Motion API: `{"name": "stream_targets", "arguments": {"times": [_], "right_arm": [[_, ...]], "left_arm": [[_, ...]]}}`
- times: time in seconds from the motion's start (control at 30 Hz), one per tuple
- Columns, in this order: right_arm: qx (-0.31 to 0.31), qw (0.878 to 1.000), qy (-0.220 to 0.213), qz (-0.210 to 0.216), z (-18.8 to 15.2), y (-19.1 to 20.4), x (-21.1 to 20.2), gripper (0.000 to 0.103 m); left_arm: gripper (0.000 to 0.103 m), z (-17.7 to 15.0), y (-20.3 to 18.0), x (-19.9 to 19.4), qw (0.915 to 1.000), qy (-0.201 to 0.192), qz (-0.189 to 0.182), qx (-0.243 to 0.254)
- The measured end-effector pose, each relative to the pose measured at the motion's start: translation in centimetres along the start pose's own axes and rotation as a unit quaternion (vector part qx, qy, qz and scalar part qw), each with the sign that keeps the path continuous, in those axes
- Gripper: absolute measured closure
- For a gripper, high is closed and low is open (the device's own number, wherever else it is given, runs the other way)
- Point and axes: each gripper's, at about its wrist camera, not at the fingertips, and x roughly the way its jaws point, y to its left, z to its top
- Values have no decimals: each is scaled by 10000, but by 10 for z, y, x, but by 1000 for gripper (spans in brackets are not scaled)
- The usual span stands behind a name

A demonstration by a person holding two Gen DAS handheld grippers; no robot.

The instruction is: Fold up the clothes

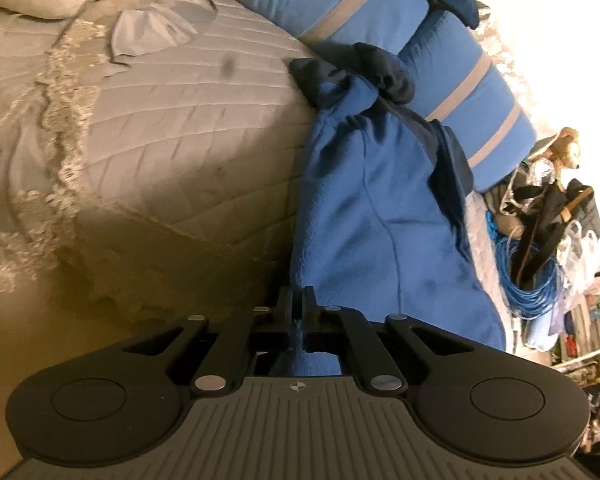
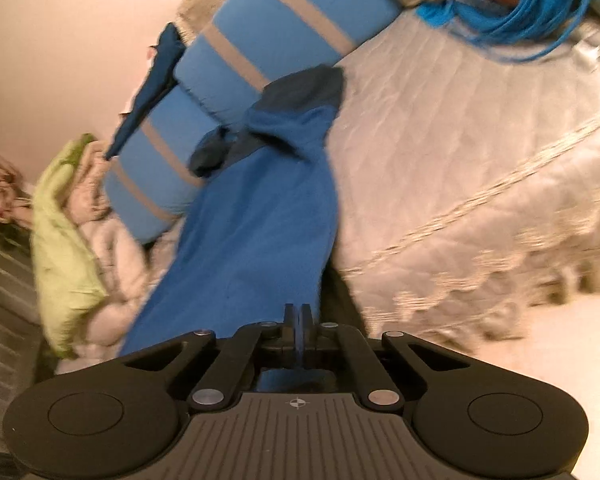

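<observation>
A blue fleece garment [image 1: 372, 216] with dark navy trim hangs lifted over the bed, its far end bunched against a striped cushion. My left gripper [image 1: 299, 300] is shut on one edge of it, with blue cloth pinched between the fingers. In the right wrist view the same blue garment [image 2: 260, 220] stretches away from me, and my right gripper [image 2: 298, 316] is shut on another edge of it. The navy end [image 2: 308, 88] rests near the cushion.
A grey quilted bedspread [image 1: 172, 92] with lace trim covers the bed [image 2: 460, 152]. A blue cushion with grey stripes [image 1: 340, 4] [image 2: 236, 60] lies along it. A coil of blue cable [image 1: 528, 280] [image 2: 512, 20], a green pillow [image 2: 60, 216] and clutter sit at the edges.
</observation>
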Motion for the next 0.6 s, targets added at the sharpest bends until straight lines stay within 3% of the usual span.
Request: {"name": "stream_targets", "arguments": {"times": [0.17, 0.27, 0.3, 0.33, 0.37, 0.4, 0.43, 0.6], "right_arm": [[-200, 9985, -106, -492, -3, -1, -15, 100], [-346, 9972, -83, -651, -2, -1, -3, 92], [-367, 9973, -40, -633, -1, -1, 5, 79], [-397, 9974, -14, -601, -1, 0, 12, 57], [-437, 9974, 3, -568, 0, 0, 20, 46], [-511, 9973, -6, -524, 0, 1, 27, 33], [-555, 9974, -17, -467, 1, 1, 33, 28], [-302, 9995, 20, 39, 4, -15, 60, 22]], "left_arm": [[102, -5, 4, -1, 9993, 26, 351, 112], [93, -8, 9, 5, 9999, -42, 92, 108], [81, -9, 11, 7, 9999, -85, -13, 106], [63, -10, 12, 9, 9998, -128, -118, 103], [55, -11, 14, 10, 9995, -188, -245, 86], [40, -13, 17, 10, 9985, -306, -453, 12], [31, -15, 20, 11, 9971, -400, -643, -69], [29, -23, 33, 34, 9877, -426, -1446, -407]]}}
